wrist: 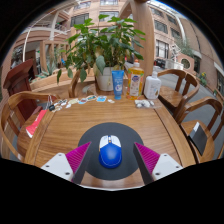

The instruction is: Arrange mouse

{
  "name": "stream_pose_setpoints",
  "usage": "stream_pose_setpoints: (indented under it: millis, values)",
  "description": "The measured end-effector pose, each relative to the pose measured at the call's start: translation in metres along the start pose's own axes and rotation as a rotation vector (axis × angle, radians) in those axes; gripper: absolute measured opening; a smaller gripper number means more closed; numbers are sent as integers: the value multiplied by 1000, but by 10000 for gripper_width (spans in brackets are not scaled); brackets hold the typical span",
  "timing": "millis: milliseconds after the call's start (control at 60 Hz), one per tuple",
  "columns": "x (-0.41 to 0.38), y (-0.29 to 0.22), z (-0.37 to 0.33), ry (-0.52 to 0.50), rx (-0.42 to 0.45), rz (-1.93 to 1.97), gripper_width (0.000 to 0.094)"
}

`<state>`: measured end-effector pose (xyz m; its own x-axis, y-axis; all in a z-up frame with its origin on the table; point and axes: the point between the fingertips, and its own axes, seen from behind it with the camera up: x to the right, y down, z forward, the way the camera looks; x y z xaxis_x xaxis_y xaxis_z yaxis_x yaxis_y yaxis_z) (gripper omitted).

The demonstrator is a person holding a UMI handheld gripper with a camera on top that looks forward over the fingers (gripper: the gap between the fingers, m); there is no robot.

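Note:
A blue and white mouse (110,151) lies on a round dark mouse pad (110,133) on the wooden table (70,120). It stands between my two fingers, with a gap at each side. My gripper (110,158) is open, with its pink pads (77,157) to the left and right of the mouse. The mouse rests on the pad on its own.
A potted plant (103,50) stands at the far side of the table, with a blue carton (118,83), a box (136,82) and a white bottle (152,88) beside it. Small items lie near them. Wooden chairs (205,115) surround the table. A red thing (37,122) lies at the left.

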<state>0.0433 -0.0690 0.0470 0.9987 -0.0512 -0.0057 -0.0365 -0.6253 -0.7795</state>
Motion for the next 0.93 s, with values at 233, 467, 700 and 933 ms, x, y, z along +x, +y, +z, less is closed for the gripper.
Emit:
stream_pose_setpoints:
  millis: [233,467,700,933]
  values:
    - [7,-30,-99,26,95,-3,857]
    - [5,-18,-176,37,122,-34,856]
    - [-3,4,-213,15,115,-56,855]
    - [6,3,-225,40,136,-82,857]
